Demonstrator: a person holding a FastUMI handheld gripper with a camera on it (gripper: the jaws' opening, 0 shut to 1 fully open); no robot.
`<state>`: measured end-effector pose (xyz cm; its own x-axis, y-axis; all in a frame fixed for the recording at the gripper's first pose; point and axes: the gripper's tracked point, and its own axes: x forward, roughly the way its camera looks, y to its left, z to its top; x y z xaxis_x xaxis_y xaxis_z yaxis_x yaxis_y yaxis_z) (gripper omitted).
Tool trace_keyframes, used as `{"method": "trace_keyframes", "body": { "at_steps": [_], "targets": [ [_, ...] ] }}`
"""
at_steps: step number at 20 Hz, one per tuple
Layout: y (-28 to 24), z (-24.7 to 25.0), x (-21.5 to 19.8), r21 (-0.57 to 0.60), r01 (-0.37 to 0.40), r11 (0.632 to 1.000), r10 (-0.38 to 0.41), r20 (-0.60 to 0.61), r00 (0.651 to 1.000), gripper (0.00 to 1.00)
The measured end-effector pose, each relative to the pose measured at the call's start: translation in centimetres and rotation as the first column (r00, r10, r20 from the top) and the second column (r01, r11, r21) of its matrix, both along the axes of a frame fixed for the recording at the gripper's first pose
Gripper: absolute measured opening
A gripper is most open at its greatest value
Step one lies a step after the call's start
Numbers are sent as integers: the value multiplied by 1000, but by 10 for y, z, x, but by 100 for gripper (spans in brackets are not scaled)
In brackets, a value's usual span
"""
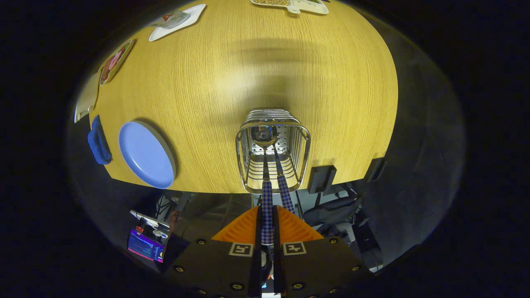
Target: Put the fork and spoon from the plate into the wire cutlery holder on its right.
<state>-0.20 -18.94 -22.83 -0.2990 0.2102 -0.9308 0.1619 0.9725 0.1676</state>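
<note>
The wire cutlery holder [273, 155] stands on the wooden table [248, 74] near its front edge, just beyond my fingers. My gripper [267, 213] is shut on the checked handle of the spoon [267, 207]. The spoon's shiny bowl [264, 135] is down inside the holder. A second checked handle, the fork [285, 192], leans in the holder just right of the spoon; its head is hidden. The blue plate [145, 154] lies left of the holder with nothing on it.
A blue cloth [98, 141] lies left of the plate at the table's edge. Far across the table are a white tray [178, 20], a food tray [292, 5] and a picture card [116, 62]. Black brackets [321, 179] clamp the front edge right of the holder.
</note>
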Motion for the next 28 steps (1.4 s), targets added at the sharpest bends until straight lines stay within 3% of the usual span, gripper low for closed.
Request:
{"method": "trace_keyframes", "body": {
  "at_steps": [1,2,8,13,16,18,21,24,25,28],
  "targets": [
    [0,3,1,1,-3,1000,3,10,1000,28],
    [-2,6,1,-8,-11,1000,11,23,1000,30],
    [0,29,-6,-32,-51,998,55,134,989,30],
    [30,56,-19,-9,-93,996,92,275,957,30],
    [40,66,-26,-18,-115,993,114,357,927,30],
    [44,66,-18,-53,-89,995,103,447,889,30],
    [53,68,6,-114,-25,993,90,612,786,30],
    [75,79,18,-129,15,992,88,754,651,30],
    [83,88,22,-141,29,990,96,797,596,30],
    [106,120,35,-166,76,983,127,919,374,30]
  ]
}}
